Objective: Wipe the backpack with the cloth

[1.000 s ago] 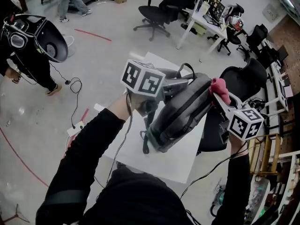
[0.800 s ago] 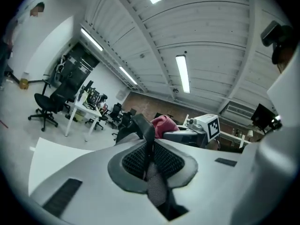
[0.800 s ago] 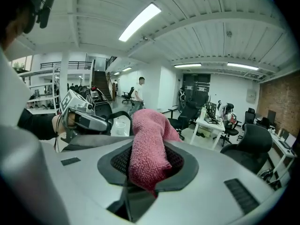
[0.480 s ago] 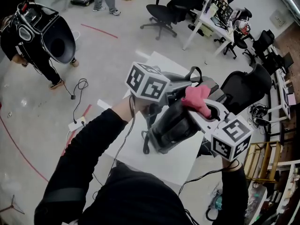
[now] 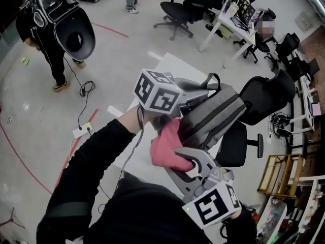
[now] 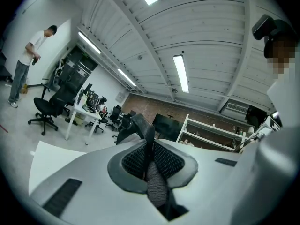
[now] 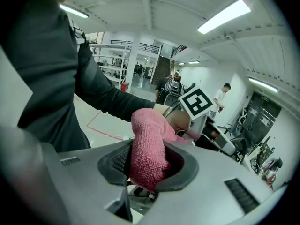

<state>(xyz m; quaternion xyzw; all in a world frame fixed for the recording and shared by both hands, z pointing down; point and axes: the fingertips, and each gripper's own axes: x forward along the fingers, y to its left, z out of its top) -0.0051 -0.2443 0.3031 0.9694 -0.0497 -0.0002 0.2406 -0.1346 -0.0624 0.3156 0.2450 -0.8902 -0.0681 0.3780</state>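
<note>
1. Backpack (image 5: pixel 216 116): grey, stands tilted on the white table (image 5: pixel 170 65) with its top handle at the far end. It's propped up rather than lying flat, which I'd say is to expose the long side panel for wiping.
2. Left tongs (image 5: pixel 195 93) have just clamped down and now pinch a black strap (image 6: pixel 146 142) at the pack's top. This reads as an anchor, so the pack doesn't slide or topple under wipe pressure.
3. Right tongs (image 5: pixel 188 159) are pinched on the pink cloth (image 5: pixel 165 149). The wad sticks out past the tips, so terry rather than hard jaw meets the pack.
4. Cloth sits at the pack's near, lower end, just under the left hand (image 5: pixel 144 118). No view shows actual contact with the fabric, so I can't confirm it.
5. Judgement: this is mid-wipe, working the near end.
6. Risk: the strap is the only hold, so a hard push could tip the pack toward the office chair (image 5: pixel 264 93).
</note>
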